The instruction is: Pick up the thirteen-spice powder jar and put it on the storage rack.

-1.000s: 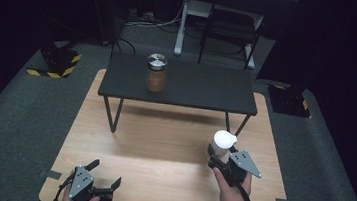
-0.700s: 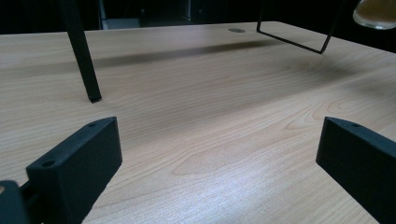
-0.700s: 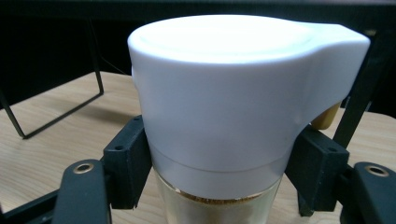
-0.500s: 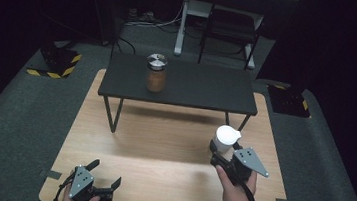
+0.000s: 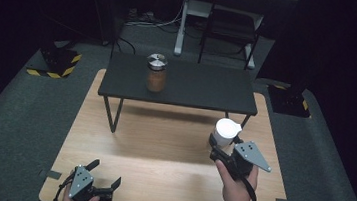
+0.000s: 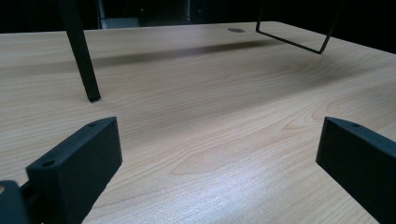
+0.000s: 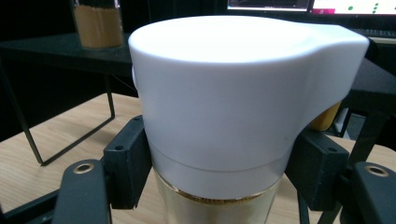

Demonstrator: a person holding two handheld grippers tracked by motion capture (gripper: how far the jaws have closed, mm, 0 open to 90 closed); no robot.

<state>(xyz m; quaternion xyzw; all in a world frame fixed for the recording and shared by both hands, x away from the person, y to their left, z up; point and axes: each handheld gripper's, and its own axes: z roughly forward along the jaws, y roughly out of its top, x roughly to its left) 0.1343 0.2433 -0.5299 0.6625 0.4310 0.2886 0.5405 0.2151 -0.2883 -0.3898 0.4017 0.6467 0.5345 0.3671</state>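
White-lidded jar point(image 5: 225, 131), gripped just under its lid by the right claw point(image 5: 223, 146), has drifted toward the frame's right over the wooden tabletop point(image 5: 162, 144), suggesting transport, while the left claw point(image 5: 103, 175) rests wide open lower left.

White cap point(image 7: 233, 102) showing on amber jar point(image 7: 215, 207); black shelf point(image 5: 183, 83) sitting on pale woodgrain table point(image 5: 161, 154).

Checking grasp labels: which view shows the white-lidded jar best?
Right gripper view: the white-lidded jar is close up, clamped between the right hand-held gripper jaws. High view shows it small, lid mostly. Left gripper view faces bare wooden tabletop.
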